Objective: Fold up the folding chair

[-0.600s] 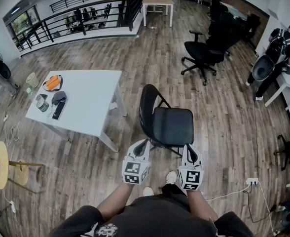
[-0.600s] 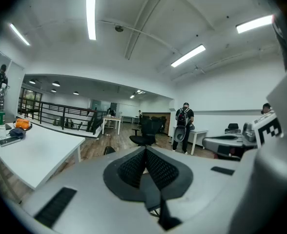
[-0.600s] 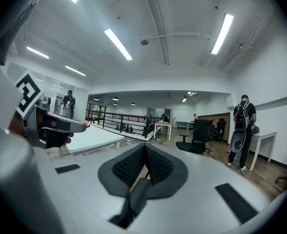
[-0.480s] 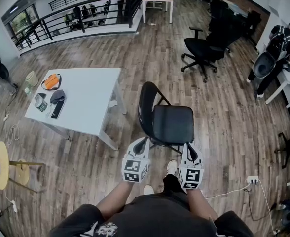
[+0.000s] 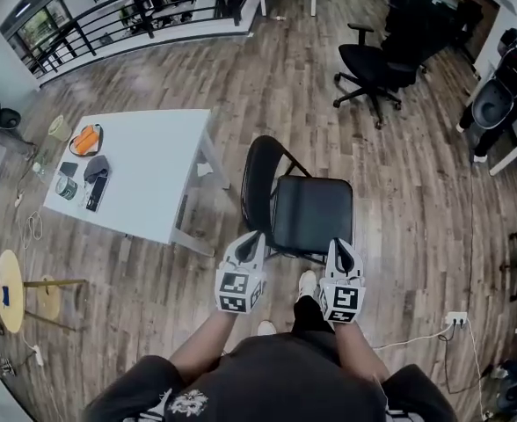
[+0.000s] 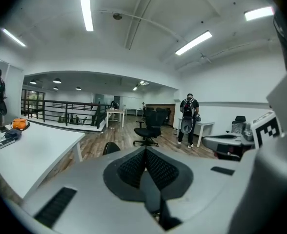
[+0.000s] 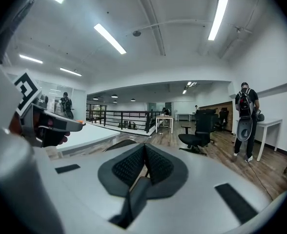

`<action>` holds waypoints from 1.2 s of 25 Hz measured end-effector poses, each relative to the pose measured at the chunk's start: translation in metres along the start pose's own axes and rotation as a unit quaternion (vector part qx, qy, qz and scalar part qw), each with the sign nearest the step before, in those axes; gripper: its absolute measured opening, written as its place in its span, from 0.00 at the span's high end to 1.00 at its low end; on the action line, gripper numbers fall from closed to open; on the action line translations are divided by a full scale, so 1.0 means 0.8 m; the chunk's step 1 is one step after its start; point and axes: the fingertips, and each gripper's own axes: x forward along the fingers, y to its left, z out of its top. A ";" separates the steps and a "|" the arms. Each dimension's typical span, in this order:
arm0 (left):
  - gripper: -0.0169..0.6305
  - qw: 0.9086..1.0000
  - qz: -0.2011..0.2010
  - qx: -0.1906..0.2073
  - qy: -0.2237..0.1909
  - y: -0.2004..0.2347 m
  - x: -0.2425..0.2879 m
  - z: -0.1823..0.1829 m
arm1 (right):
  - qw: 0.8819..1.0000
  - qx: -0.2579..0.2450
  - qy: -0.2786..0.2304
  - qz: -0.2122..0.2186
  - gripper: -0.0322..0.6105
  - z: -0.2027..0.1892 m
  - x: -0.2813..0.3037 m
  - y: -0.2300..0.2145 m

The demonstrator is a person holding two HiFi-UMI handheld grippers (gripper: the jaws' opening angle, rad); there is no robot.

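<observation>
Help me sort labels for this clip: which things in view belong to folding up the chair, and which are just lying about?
Job in hand:
- folding chair, still open
- left gripper and right gripper, both shut and empty, close by it

Lying about:
- white table
- black office chair
- small round table
- power strip on the floor

Your left tongs [image 6: 145,152] hid all of the folding chair [image 6: 110,148] but its backrest top, and from overhead the small things [image 5: 83,178] on the counter [image 5: 153,165] were too small for you to name.
</observation>
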 end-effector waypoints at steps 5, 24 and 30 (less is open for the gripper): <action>0.97 1.000 0.010 -0.001 0.025 0.004 0.070 -0.001 | 1.000 0.006 0.013 0.014 0.93 -0.009 0.062 -0.039; 0.97 0.986 0.090 0.009 0.139 0.084 0.292 -0.041 | 0.988 0.047 0.144 0.025 0.93 -0.186 0.262 -0.191; 0.97 0.977 0.103 0.024 0.185 0.110 0.338 -0.060 | 0.977 0.084 0.195 0.014 0.93 -0.279 0.299 -0.230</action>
